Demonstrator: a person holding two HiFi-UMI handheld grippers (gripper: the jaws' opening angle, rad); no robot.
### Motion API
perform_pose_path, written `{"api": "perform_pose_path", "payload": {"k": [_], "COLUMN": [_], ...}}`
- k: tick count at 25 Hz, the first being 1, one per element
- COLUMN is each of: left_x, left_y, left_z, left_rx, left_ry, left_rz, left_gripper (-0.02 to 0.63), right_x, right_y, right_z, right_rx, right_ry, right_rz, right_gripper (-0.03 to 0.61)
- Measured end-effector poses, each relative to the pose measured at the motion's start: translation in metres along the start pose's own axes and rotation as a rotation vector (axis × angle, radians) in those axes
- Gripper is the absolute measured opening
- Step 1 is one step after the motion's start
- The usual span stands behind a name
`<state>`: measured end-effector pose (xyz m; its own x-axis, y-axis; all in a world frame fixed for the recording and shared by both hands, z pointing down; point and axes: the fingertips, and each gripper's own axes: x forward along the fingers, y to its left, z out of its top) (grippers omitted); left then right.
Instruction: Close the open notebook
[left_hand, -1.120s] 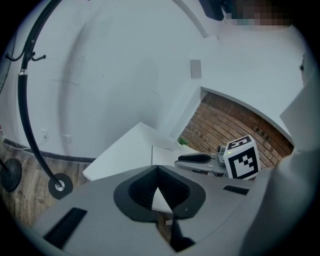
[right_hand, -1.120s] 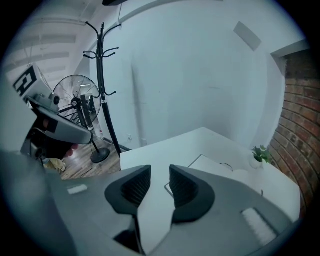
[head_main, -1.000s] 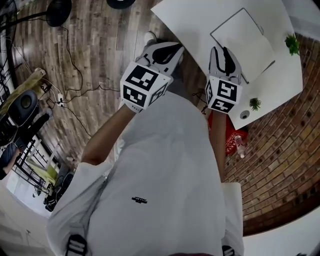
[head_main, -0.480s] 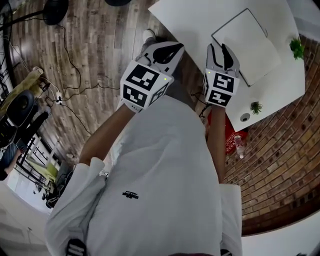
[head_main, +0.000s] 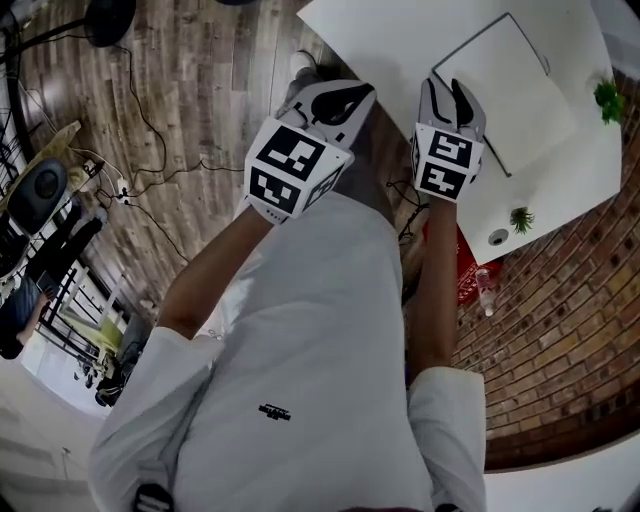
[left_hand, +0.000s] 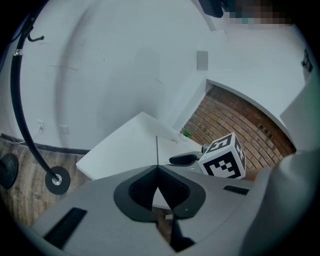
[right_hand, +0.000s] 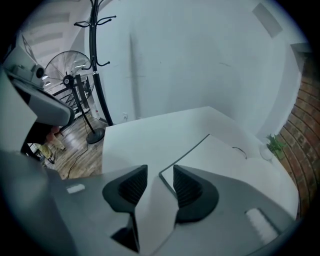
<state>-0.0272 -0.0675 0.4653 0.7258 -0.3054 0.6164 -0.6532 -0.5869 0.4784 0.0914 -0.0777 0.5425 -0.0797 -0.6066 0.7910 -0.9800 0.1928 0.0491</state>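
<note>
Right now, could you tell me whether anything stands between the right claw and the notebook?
Nothing visible does. The right claw, jaws just opening and empty, faces the near corner of the notebook over bare table; the small plant stands beyond, off that path.

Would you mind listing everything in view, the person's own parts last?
table: 1, white, head view's upper right
notebook: 1, white, flat on the table
plants: 2, green, near the table's right edge
fan: 1, black, on the wood floor
coat stand: 1, black, beside the fan
shirt: 1, white, on the person
left gripper: 1, white and black, jaws together, empty
right gripper: 1, white and black, jaws apart, just been opening, nothing between them
</note>
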Motion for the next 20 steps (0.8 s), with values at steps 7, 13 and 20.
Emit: {"api": "perform_pose_path", "payload": {"k": [7,13,20], "left_x": [0.004,0.008,0.011], "left_y": [0.009,0.016,0.023], "left_z": [-0.009,-0.013,-0.017], "left_rx": [0.003,-0.005,-0.013], "left_ry": [0.027,0.041,0.057], "left_rz": [-0.002,-0.002,-0.006], "left_gripper": [0.009,0.009,0.009], "right_x": [0.022,0.038,0.042], "right_y": [-0.001,-0.002,-0.007], "right_z": [-0.007,-0.007,-0.012], "right_rx": [0.020,0.020,0.051], "right_ry": [0.034,0.049,0.086], "right_rz": [-0.024,-0.035,-0.023], "right_gripper": [0.172,0.187,0.195]}}
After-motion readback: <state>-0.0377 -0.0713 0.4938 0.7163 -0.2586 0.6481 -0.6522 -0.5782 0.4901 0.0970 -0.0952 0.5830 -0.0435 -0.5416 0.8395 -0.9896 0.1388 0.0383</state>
